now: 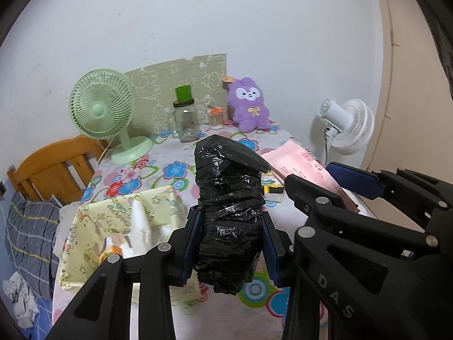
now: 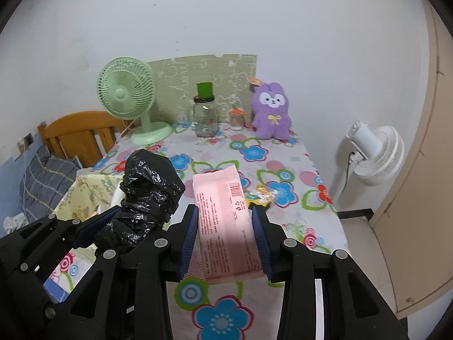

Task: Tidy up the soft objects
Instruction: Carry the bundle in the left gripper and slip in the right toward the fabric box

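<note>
My left gripper (image 1: pixel 230 243) is shut on a roll of black plastic bags (image 1: pixel 229 209) and holds it upright above the floral table. The roll also shows in the right wrist view (image 2: pixel 147 198), left of my right gripper. My right gripper (image 2: pixel 225 240) is shut on a pink soft pack (image 2: pixel 226 226) with a barcode, lifted over the table; the pack also shows in the left wrist view (image 1: pixel 305 170). A yellow fabric basket (image 1: pixel 93 226) with a white item and an orange packet inside stands below and left of the roll.
A green fan (image 1: pixel 104 107), a glass jar (image 1: pixel 185 121) with a green cup on it, a small jar (image 1: pixel 215 117) and a purple plush rabbit (image 1: pixel 249 104) stand at the table's back. A small yellow packet (image 2: pixel 262 195) lies on the cloth. A white fan (image 2: pixel 376 153) stands right, a wooden headboard (image 1: pixel 48 170) left.
</note>
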Demonstrator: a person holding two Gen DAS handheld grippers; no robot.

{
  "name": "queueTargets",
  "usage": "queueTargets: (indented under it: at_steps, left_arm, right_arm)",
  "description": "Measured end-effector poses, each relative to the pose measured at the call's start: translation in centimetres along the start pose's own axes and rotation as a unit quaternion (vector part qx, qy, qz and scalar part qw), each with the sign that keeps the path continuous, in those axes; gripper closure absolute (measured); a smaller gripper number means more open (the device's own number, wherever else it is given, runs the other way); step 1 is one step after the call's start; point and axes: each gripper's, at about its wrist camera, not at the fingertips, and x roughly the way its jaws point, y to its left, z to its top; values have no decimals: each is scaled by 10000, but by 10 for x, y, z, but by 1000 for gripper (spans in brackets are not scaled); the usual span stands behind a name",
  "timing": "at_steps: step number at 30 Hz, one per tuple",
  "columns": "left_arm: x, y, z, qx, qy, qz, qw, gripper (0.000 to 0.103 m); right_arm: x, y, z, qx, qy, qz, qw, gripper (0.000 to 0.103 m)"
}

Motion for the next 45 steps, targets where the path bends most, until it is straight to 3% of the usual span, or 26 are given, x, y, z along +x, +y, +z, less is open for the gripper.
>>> queueTargets:
  at_steps: [34,45]
  left_arm:
    - [45,114,-17,-541,440,588,9958,61]
    - [63,137,-28,-596,668,651,9939,61]
  right_arm:
    - [77,108,17,-460,428,1019,9928,61]
    - [99,131,12,-534,688,1130,9898,61]
